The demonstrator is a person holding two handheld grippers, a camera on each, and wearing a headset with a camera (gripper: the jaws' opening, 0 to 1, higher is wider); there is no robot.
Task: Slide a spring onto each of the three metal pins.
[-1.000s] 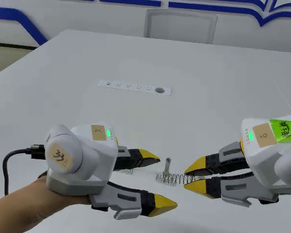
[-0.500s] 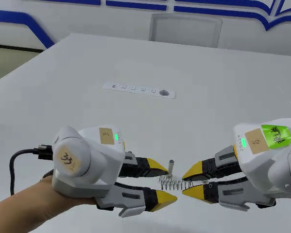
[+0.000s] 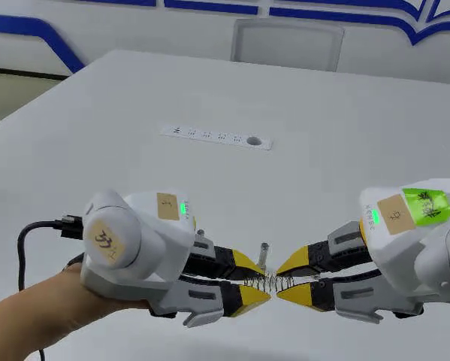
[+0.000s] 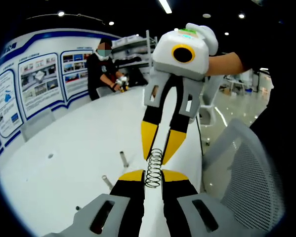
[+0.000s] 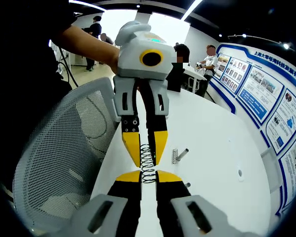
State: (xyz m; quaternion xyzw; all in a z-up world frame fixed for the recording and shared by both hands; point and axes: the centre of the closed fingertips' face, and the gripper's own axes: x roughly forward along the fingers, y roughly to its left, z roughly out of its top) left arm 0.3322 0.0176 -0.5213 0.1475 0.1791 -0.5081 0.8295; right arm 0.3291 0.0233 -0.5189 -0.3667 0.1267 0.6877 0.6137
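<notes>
One spring (image 4: 153, 167) between left gripper (image 3: 264, 280), right gripper (image 3: 280, 283), apparently clamped.

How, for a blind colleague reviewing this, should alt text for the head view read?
Two handheld grippers, left gripper and right gripper, meet tip to tip over a white table, each pinching one end of a spring held level between them. A metal pin stands upright just behind it, a power strip farther back.

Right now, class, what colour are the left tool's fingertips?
Yellow fingertips on the left tool, clearest in the left gripper view.
</notes>
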